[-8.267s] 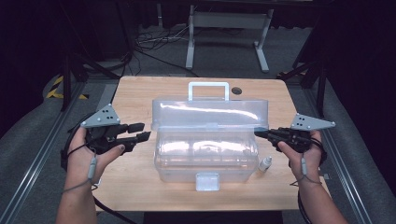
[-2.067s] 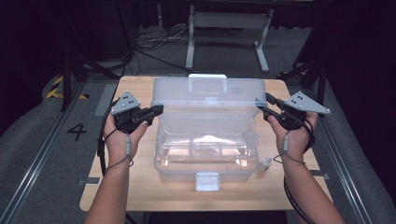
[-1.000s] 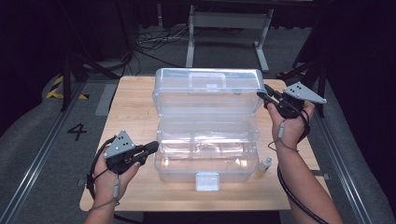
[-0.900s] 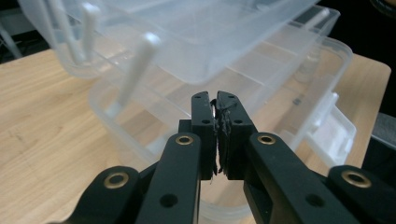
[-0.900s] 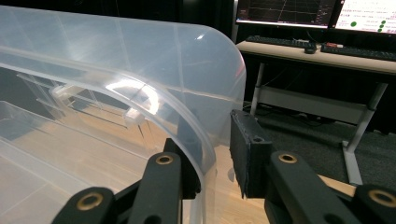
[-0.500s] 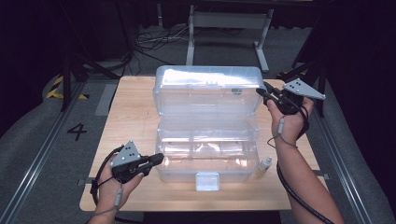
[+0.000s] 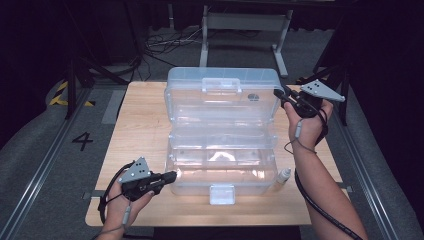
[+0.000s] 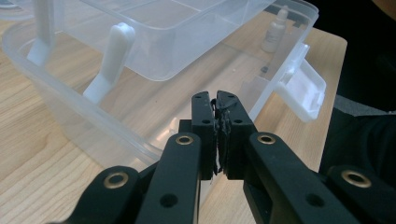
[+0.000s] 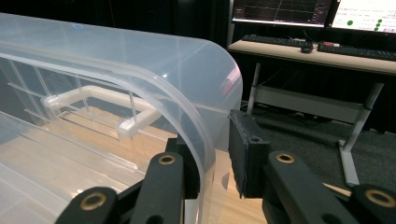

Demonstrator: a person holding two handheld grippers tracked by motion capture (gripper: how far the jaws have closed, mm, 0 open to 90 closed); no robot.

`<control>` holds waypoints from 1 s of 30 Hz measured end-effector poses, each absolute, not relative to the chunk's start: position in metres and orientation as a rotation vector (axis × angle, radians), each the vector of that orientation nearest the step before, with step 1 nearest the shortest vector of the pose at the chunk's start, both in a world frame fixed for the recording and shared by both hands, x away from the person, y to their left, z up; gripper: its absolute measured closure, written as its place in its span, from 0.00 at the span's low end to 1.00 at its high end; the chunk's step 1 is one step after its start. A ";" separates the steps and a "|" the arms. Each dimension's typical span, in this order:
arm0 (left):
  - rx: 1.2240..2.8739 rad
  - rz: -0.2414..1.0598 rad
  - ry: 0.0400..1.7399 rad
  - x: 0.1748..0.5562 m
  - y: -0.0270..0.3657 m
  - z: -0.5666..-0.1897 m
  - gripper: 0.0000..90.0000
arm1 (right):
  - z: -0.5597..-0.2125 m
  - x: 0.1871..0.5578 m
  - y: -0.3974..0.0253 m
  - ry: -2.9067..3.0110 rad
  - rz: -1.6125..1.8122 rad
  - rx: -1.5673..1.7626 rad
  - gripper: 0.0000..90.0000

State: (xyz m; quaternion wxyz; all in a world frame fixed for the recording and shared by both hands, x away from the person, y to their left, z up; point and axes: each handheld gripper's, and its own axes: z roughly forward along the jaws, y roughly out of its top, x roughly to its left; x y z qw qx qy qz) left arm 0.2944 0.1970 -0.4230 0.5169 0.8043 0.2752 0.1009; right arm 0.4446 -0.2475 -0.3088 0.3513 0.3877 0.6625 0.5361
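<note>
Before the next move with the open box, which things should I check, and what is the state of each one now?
1. Lid of the clear plastic box is swung fully open: ok.
2. Right gripper is on the lid's edge: ok, the rim sits between its fingers, though a gap shows on one side.
3. Left gripper is free: ok, fingers closed on nothing, beside the box base.
4. Inner tray is raised above the base: ok.
5. Small dropper bottle stands clear of the box: ok, upright on the table beside the base's right end.
6. Lid will stay open if released: cannot tell.
</note>
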 end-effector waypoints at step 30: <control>1.872 0.276 0.617 0.297 0.197 -0.436 1.00 | -0.308 0.471 -0.246 1.724 1.369 1.031 0.86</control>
